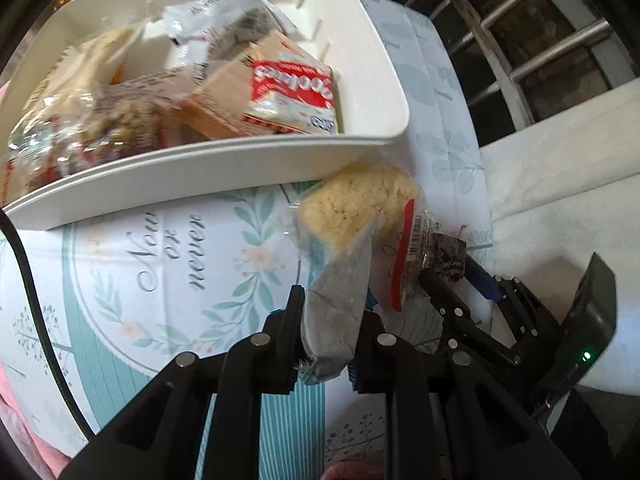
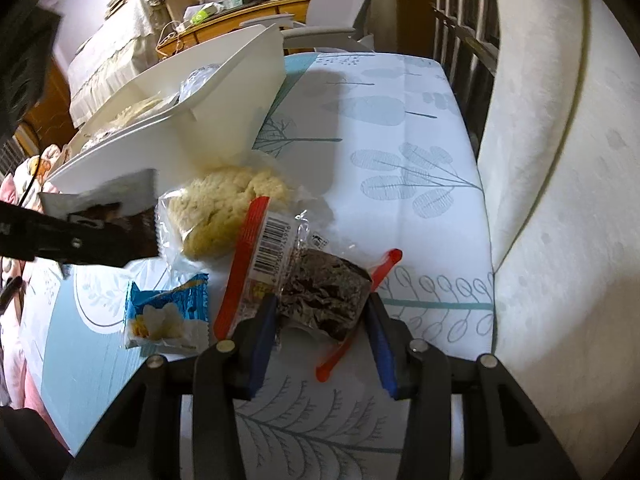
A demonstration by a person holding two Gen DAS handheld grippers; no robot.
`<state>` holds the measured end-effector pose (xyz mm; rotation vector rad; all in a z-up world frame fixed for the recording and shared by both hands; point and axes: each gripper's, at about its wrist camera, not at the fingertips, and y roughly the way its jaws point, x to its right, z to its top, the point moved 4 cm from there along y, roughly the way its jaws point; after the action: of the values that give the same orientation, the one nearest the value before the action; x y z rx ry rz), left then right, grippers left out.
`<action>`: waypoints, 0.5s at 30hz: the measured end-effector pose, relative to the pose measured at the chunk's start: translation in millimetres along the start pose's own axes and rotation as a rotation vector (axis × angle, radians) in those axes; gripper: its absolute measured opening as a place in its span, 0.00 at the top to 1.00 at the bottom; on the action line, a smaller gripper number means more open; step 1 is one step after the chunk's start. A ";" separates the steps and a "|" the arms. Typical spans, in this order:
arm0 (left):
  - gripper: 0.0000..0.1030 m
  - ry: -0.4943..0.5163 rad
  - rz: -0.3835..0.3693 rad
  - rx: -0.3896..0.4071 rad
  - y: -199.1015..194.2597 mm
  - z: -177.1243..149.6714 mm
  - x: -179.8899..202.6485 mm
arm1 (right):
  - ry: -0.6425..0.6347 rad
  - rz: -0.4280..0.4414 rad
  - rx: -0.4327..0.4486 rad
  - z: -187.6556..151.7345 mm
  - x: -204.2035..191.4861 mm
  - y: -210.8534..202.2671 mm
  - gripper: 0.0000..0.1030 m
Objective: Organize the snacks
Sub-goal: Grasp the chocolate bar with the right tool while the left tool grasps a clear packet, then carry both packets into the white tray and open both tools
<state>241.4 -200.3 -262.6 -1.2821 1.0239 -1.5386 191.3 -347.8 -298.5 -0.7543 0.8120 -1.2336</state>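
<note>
A white basket (image 1: 224,168) holds several snack packs, among them a red and white cracker pack (image 1: 290,88); it also shows in the right wrist view (image 2: 224,100). My left gripper (image 1: 330,332) is shut on a grey snack packet (image 1: 340,304) and holds it above the table in front of the basket. My right gripper (image 2: 322,320) has its jaws around a dark chocolate snack in a red-edged clear wrapper (image 2: 324,288) on the table. A yellow puffed snack in clear wrap (image 2: 224,208) lies beside the basket. A blue snack pack (image 2: 168,316) lies at the left.
The table carries a white and teal leaf-print cloth (image 2: 400,140). A white cushioned surface (image 2: 560,200) borders the right side. Window bars (image 1: 520,40) stand behind the table. Wooden furniture (image 2: 240,8) fills the far room.
</note>
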 end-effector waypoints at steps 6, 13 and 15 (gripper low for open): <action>0.85 -0.024 -0.012 0.024 -28.2 -7.8 -13.1 | 0.018 -0.007 0.012 3.3 -5.1 -10.4 0.58; 0.84 -0.031 0.004 0.055 -65.6 -18.9 -30.2 | 0.057 -0.006 0.060 16.5 -16.8 -33.4 0.58; 0.84 -0.026 0.019 0.049 -72.3 -21.3 -34.7 | 0.063 0.000 0.079 21.8 -22.6 -41.4 0.58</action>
<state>215.8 -144.9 -206.5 -1.2514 0.9737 -1.5199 186.2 -331.5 -249.4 -0.6543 0.8092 -1.2875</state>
